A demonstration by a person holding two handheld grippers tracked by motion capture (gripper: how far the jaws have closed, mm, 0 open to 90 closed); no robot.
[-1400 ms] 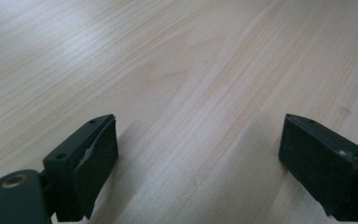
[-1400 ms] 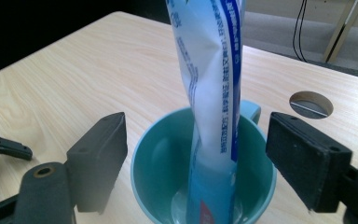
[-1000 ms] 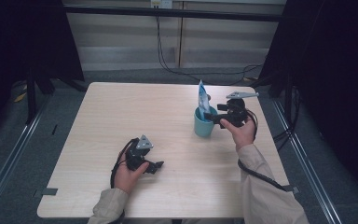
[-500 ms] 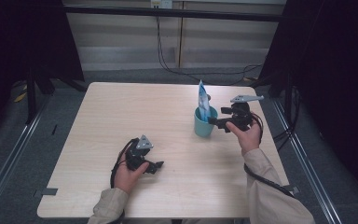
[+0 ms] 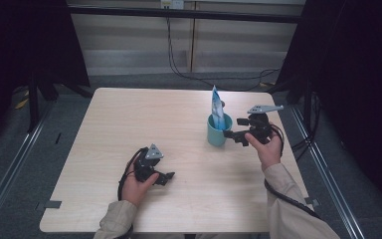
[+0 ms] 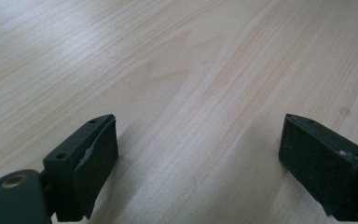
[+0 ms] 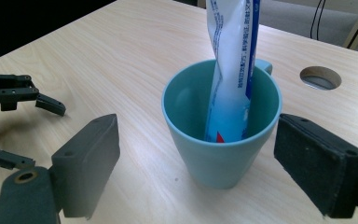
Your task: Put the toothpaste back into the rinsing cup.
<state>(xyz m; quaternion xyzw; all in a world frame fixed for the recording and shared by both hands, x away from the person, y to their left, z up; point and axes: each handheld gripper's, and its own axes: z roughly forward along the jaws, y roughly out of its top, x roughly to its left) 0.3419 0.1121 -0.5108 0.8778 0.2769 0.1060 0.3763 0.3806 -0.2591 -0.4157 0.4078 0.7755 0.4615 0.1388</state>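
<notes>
A teal cup [image 5: 218,132] [image 7: 223,130] stands on the wooden table [image 5: 179,119] right of centre. A white and blue tube [image 5: 217,110] [image 7: 233,70] stands upright inside it, leaning on the rim. My right gripper [image 5: 232,135] [image 7: 196,172] is open just to the right of the cup, jaws pointing at it, nothing between them. My left gripper [image 5: 168,177] [image 6: 198,163] rests low over bare wood near the front left, open and empty.
A round cable hole [image 7: 320,77] [image 5: 220,104] lies in the tabletop behind the cup. In the right gripper view the left gripper [image 7: 18,93] shows at the far left. Dark frames and cables [image 5: 179,55] stand beyond the table's far edge.
My right gripper has drawn back to the right, away from the cup, leaving the tube standing in it. The left gripper has stayed put.
</notes>
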